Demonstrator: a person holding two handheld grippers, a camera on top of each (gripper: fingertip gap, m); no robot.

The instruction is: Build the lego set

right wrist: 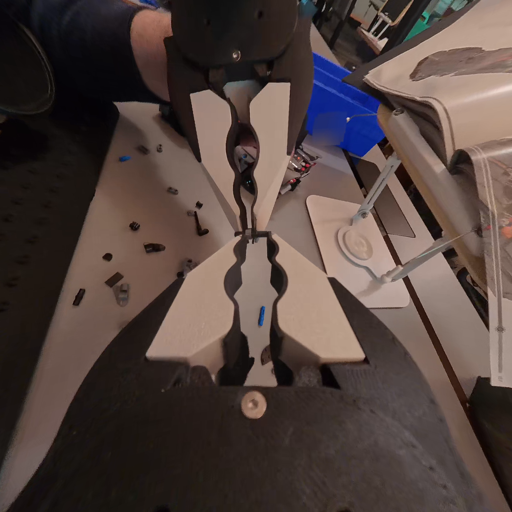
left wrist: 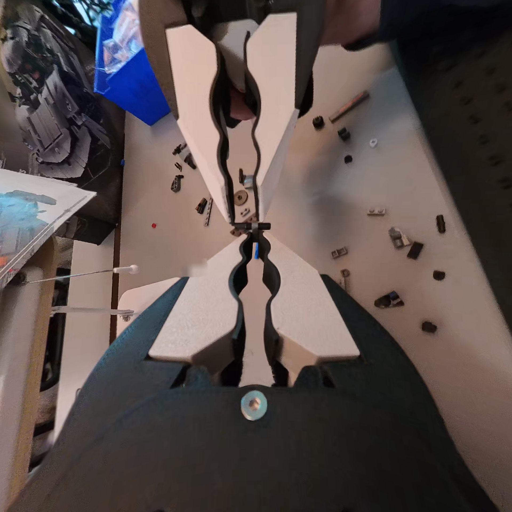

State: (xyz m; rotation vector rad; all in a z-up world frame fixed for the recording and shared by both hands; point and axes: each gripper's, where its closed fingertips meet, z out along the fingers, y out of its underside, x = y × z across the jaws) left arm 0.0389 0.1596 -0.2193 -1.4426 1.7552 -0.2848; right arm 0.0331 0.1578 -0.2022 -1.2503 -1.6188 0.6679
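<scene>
Left wrist view: both grippers (left wrist: 250, 235) (left wrist: 245, 221) pinch black pin (left wrist: 253, 225); contact blurred.

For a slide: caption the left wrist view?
Both tongs meet tip to tip on a small black rod above a table strewn with parts.

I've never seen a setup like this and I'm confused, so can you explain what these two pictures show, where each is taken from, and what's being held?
These are two hand-held grippers, each with a camera looking along its white fingers. One picture is from the left gripper, the other from the right gripper, so each also shows the other one facing it, tips almost meeting. Between the tips sits a small black rod with a grey collar; both grippers pinch this piece, apparently fitting its parts together. Below lies a white table strewn with small black and grey Lego pieces, plus a blue pin. A blue bin and an instruction booklet sit at the side.
</scene>
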